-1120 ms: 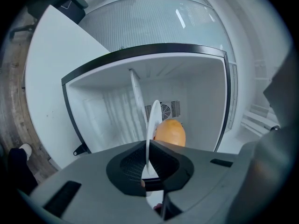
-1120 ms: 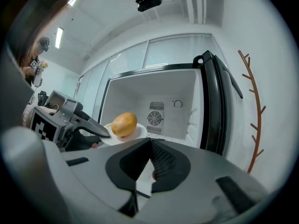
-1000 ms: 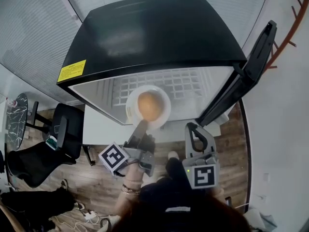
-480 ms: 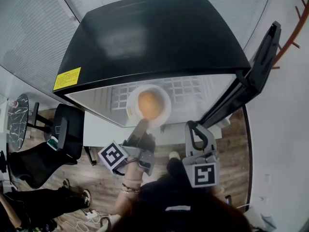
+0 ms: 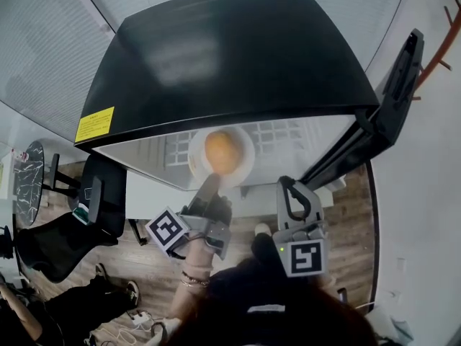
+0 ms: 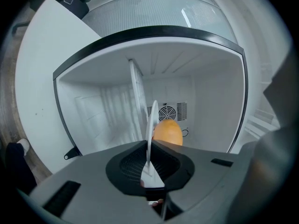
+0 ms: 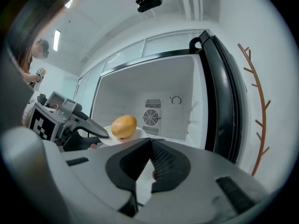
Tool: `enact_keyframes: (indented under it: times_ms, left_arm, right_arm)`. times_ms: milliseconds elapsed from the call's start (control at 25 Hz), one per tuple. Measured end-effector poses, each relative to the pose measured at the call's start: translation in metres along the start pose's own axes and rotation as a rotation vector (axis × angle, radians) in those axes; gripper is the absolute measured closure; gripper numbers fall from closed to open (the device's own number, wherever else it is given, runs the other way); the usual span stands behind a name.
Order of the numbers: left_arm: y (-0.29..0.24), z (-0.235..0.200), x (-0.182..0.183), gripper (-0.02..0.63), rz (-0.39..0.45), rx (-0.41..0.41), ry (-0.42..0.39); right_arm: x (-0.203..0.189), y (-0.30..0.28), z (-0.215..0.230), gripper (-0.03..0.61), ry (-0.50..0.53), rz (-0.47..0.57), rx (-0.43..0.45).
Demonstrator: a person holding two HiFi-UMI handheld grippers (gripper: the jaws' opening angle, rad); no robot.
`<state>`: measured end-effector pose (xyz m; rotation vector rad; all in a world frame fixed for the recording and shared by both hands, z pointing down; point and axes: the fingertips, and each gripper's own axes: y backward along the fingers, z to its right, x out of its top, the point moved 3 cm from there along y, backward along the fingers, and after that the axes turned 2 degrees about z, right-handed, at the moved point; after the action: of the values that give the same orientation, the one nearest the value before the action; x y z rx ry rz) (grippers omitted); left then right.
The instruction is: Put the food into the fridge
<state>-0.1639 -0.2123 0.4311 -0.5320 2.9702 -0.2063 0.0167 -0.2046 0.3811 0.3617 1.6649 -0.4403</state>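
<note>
A black fridge (image 5: 245, 56) stands open, its door (image 5: 392, 99) swung out to the right. My left gripper (image 5: 210, 187) is shut on the rim of a white plate (image 5: 241, 166) carrying a round orange-yellow food item (image 5: 222, 152). The plate sits at the fridge's mouth, partly under the top edge. In the left gripper view the plate (image 6: 152, 125) shows edge-on between the jaws, with the food (image 6: 167, 132) beyond it. My right gripper (image 5: 290, 187) hangs just right of the plate, shut and empty. The right gripper view shows the food (image 7: 123, 126) and the door (image 7: 224, 106).
Inside the white fridge are a wire shelf (image 5: 281, 132) and a fan vent (image 6: 167, 112) on the back wall. A black office chair (image 5: 57, 229) and a person's legs (image 5: 72, 308) are at the lower left on the wood floor. A branch-shaped rack (image 7: 257, 106) stands right of the door.
The plate with the food has moved slightly deeper under the fridge's top edge. The right gripper has hardly moved.
</note>
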Motion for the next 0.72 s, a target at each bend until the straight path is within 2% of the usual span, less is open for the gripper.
enact_keyframes:
  times_ms: [320,720]
  left_arm:
    - [-0.006,-0.001,0.003,0.587,-0.001,0.012,0.028]
    - [-0.014,0.002,0.007,0.578,-0.004,-0.016,0.062]
  right_arm:
    - [0.002,-0.005,0.005,0.577,-0.005,0.020,-0.006]
    - [-0.002,-0.009,0.009,0.577,-0.003,0.003,-0.007]
